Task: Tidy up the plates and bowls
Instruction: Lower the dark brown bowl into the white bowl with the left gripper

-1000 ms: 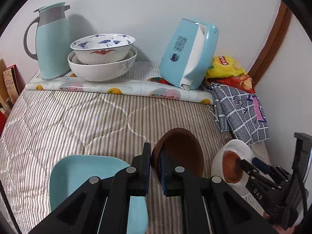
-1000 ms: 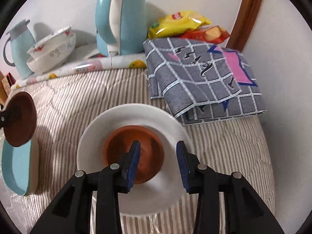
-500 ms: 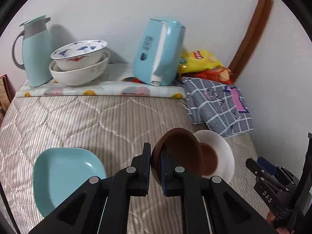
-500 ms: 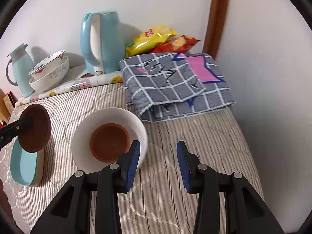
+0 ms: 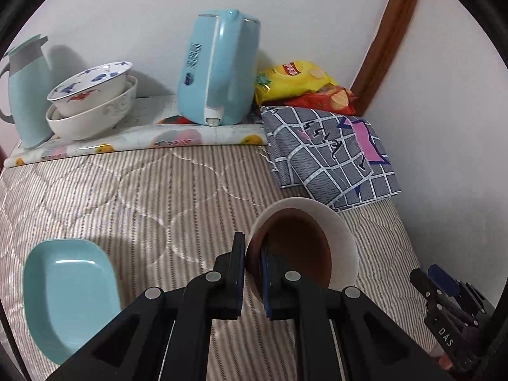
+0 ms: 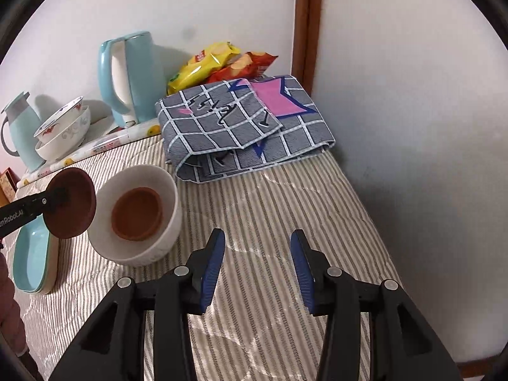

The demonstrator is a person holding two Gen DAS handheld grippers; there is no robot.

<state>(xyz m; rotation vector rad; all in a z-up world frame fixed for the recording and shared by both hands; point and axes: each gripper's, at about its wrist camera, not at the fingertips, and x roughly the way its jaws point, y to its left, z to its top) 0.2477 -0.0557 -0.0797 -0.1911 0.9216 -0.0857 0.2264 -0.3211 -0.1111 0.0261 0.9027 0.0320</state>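
While the right tongs [image 6: 257,266] hang open and empty over the bed, the left tongs [image 5: 252,265] pinch a brown saucer [image 6: 71,204] by its rim, just left of the white bowl [image 6: 136,214].

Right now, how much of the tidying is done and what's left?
Partly done. Two patterned bowls are nested by the flask, and one brown dish sits inside the white bowl. In hand: the left gripper is clamped on a second brown dish, held beside that bowl, probably to stack it in. The right gripper is open and holds nothing. The teal plate lies on its own.
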